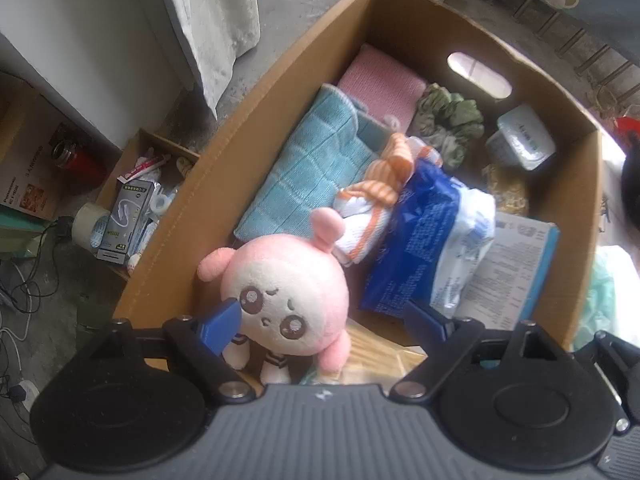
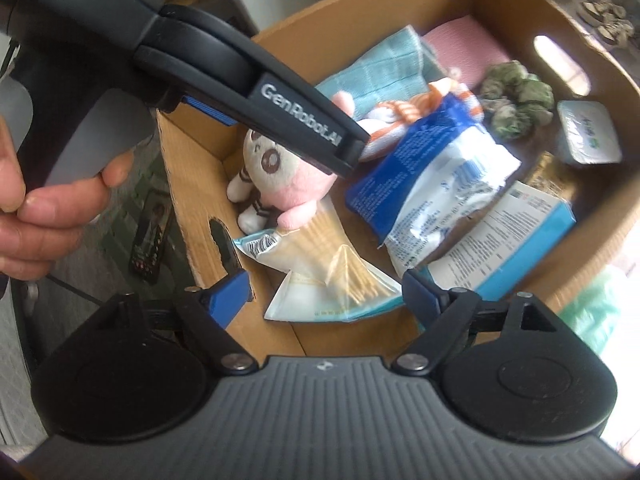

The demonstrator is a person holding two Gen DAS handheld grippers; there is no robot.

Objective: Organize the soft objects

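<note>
Both tongs stand open and hold nothing. The pink plush toy (image 1: 286, 292) lies between the left gripper (image 1: 324, 320) fingers, inside the cardboard box (image 1: 248, 120). The toothpick bag (image 2: 340, 276) lies just ahead of the right gripper (image 2: 326, 294).

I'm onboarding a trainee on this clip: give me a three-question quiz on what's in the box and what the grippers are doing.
1. True or false: the pink plush toy lies inside the cardboard box.
2. Which item lies against the far wall, under the handle cutout? A) green scrunchie B) teal towel C) blue-and-white packet
3. Fill in: the jaws of the right gripper stand ____ above a clear bag of wooden sticks.

Key:
1. True; it sits at the box's near end, face up.
2. A.
3. Open; nothing is between them. The left gripper is open too, with the plush between its fingers but not clamped.
</note>
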